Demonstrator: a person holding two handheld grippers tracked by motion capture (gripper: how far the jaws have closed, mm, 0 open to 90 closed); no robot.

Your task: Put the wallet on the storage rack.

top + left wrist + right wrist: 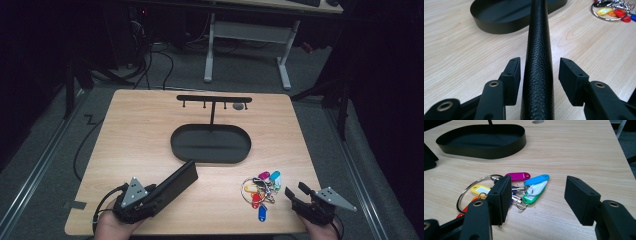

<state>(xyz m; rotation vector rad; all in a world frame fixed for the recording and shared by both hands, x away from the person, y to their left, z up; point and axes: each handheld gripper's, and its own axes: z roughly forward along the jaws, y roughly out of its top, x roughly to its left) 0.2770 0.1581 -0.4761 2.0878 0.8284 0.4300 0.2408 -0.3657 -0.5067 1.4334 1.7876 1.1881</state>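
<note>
Claws both stand released as we see them: our left claw (539, 75) straddles the black case (175, 186) at the desk's (150, 130) near left without pressing it, our right claw (536, 200) hovers beside the key bunch (261, 189) at near right.

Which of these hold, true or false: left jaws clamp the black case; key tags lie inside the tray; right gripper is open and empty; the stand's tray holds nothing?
1. The left gripper clamps the black case. False: gaps show between both pads and the case.
2. The key tags lie in the tray. False: they lie on the table.
3. The right gripper is open and empty. True.
4. The tray holds nothing. True.
</note>
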